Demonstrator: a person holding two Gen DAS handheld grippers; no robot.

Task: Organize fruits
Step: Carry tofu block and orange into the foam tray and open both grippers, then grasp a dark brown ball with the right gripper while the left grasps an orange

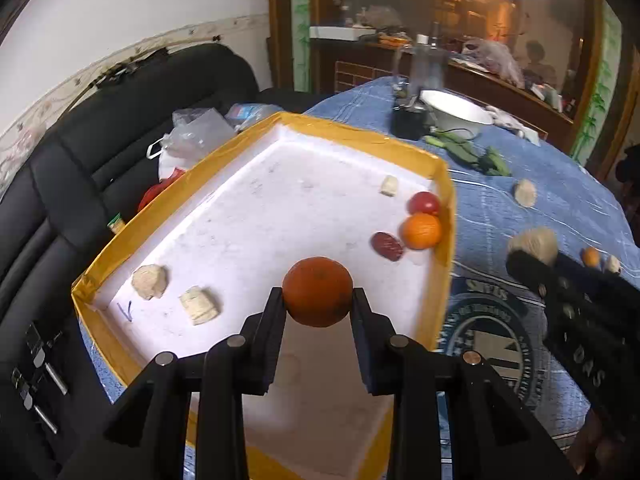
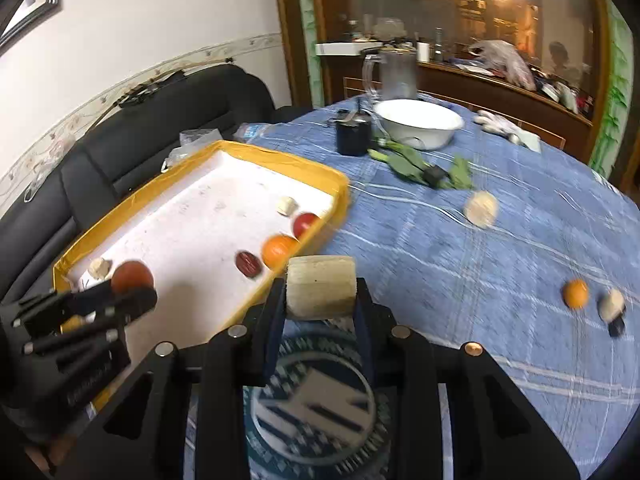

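My left gripper (image 1: 318, 294) is shut on a dark orange tangerine (image 1: 317, 291), held above the white floor of the yellow-rimmed tray (image 1: 248, 136). The tray holds a red tomato (image 1: 424, 203), an orange (image 1: 422, 231), a red date (image 1: 387, 246) and three pale chunks (image 1: 150, 281). My right gripper (image 2: 321, 292) is shut on a pale cylindrical chunk (image 2: 321, 286), just right of the tray's edge (image 2: 304, 248) over the blue tablecloth. On the cloth lie a small orange (image 2: 576, 293), a pale piece (image 2: 481, 209) and another pale piece (image 2: 611, 304).
A white basin (image 2: 418, 122), a black cup (image 2: 352, 136), green vegetables (image 2: 408, 162) and a glass mug (image 2: 394, 74) stand at the back of the table. A black sofa (image 1: 100, 132) with plastic bags (image 1: 196, 136) lies left of the tray.
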